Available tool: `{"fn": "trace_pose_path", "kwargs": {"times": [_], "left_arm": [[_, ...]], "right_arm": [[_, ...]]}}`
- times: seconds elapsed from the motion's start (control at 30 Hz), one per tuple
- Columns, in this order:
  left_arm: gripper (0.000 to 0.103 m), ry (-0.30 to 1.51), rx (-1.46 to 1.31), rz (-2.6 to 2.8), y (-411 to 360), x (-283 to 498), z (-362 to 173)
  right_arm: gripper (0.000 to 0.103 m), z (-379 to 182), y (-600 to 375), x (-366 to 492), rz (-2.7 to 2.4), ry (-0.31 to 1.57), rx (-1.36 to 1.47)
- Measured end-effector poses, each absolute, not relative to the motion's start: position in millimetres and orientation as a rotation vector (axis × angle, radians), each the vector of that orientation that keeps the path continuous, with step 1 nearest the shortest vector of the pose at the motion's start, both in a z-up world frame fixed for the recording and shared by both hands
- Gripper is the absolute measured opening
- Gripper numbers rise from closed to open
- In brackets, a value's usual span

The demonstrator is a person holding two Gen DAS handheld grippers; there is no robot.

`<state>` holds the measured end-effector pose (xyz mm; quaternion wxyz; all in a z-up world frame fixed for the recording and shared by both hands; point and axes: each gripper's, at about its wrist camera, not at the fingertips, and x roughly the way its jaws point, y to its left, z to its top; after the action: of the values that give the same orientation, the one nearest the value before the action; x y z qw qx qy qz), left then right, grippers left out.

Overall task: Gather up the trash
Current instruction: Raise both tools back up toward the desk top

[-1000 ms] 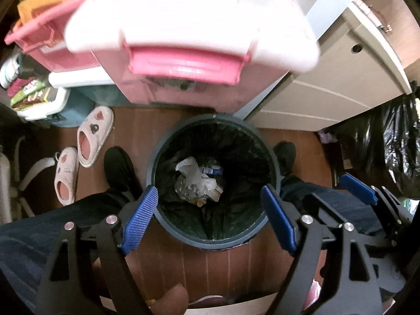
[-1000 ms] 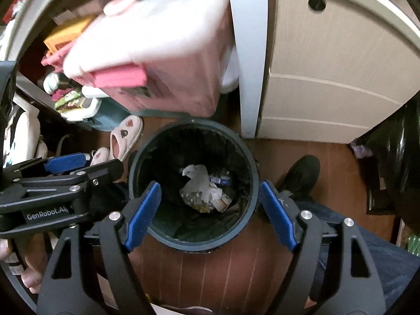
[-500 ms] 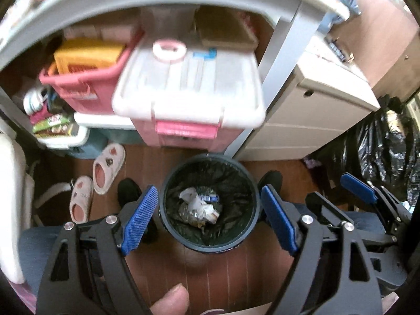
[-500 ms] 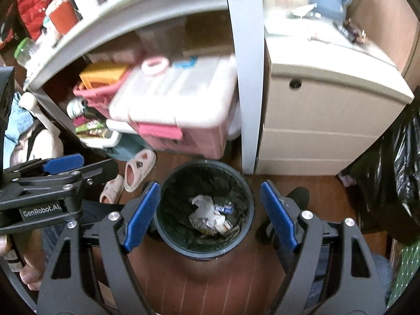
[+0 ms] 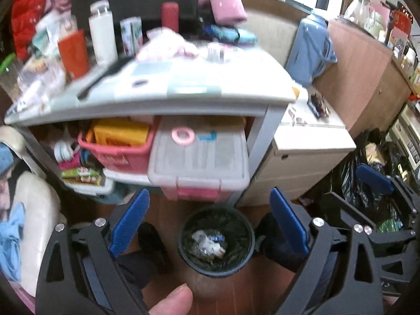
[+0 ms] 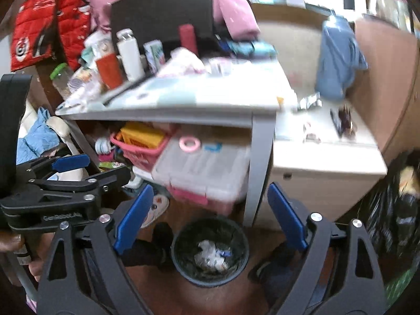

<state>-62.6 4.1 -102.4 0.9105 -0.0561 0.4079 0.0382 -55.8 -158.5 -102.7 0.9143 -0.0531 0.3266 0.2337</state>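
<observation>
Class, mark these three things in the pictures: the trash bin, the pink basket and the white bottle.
trash bin (image 5: 183, 249): left wrist view, on its left rim.
pink basket (image 5: 118, 155): left wrist view, on its front wall.
white bottle (image 6: 130, 55): right wrist view, on its body.

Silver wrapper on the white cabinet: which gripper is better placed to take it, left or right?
Right, probably. The wrapper lies on the cabinet, right of the desk; the right gripper is on that side, the left gripper farther away. Both jaws have just been opening, empty.
</observation>
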Motion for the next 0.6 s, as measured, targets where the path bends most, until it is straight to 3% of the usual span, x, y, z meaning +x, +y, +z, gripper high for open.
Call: {"fn": "trace_pose_path", "kwargs": {"times": [0.2,0.6], "left_arm": [[0.092,0.783,-0.108,0.081,15,-59,-59],[0.092,0.762,-0.123,0.081,46,-4,-24]], "right_arm": [[0.098,-60,-148,-49,0.489,0.594,-0.135],[0.098,-26,-116,13,0.536,0.57,-0.148]]}}
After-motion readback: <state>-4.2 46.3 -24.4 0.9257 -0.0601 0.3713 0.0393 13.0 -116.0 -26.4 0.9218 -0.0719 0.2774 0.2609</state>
